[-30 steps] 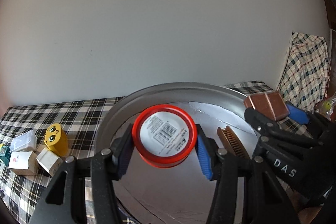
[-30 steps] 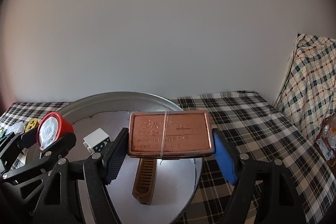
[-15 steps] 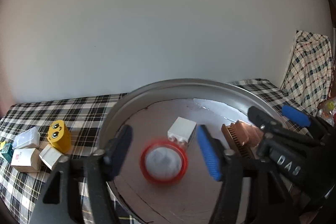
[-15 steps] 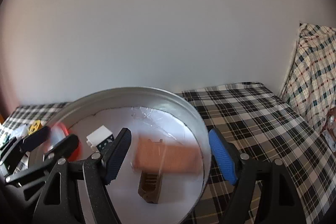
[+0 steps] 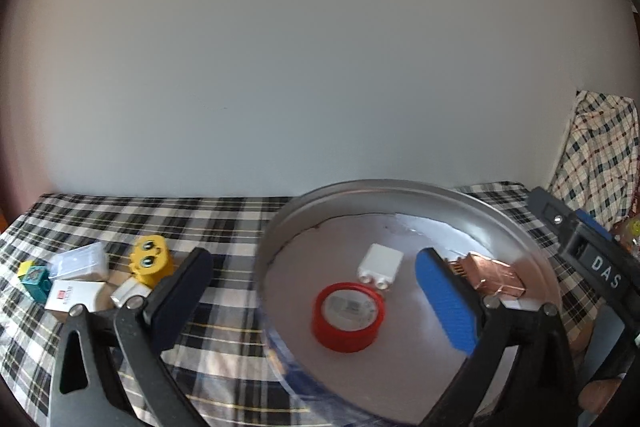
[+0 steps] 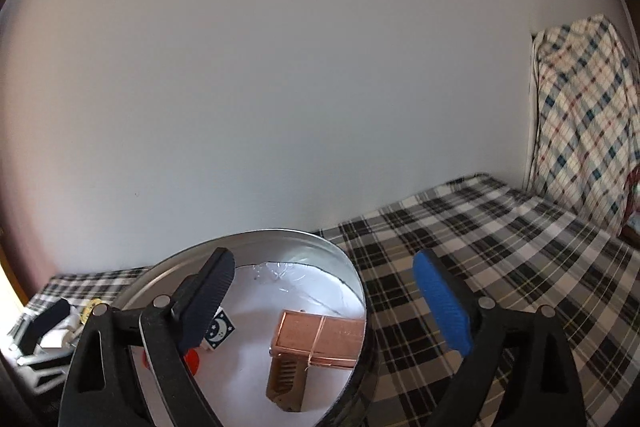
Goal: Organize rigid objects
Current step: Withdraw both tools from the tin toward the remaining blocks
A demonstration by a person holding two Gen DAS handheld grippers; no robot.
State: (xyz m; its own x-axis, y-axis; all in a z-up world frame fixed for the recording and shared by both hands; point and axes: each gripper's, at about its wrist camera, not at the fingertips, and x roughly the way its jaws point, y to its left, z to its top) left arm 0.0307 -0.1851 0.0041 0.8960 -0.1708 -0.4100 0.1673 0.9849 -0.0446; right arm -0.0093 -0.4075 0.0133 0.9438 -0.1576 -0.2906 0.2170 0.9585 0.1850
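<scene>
A round metal tub (image 5: 400,189) (image 6: 256,241) stands on the plaid cloth. Inside lie a red-rimmed round tin (image 5: 348,315), a white block (image 5: 380,265) (image 6: 218,331), a copper flat box (image 5: 492,277) (image 6: 320,335) and a brown comb (image 6: 286,383) under it. My left gripper (image 5: 312,303) is open and empty above the tub's left rim. My right gripper (image 6: 324,303) is open and empty above the tub's right side; its body shows in the left wrist view (image 5: 588,259).
Left of the tub lie a yellow toy with eyes (image 5: 151,261), a clear box (image 5: 82,261), white boxes (image 5: 74,297) and a teal box (image 5: 35,281). A plaid cloth (image 6: 584,115) hangs at the right. A white wall stands behind.
Both grippers opened. The red tin dropped from the left and the copper box from the right into the tub. Both grippers then drew back; the left shifted left.
</scene>
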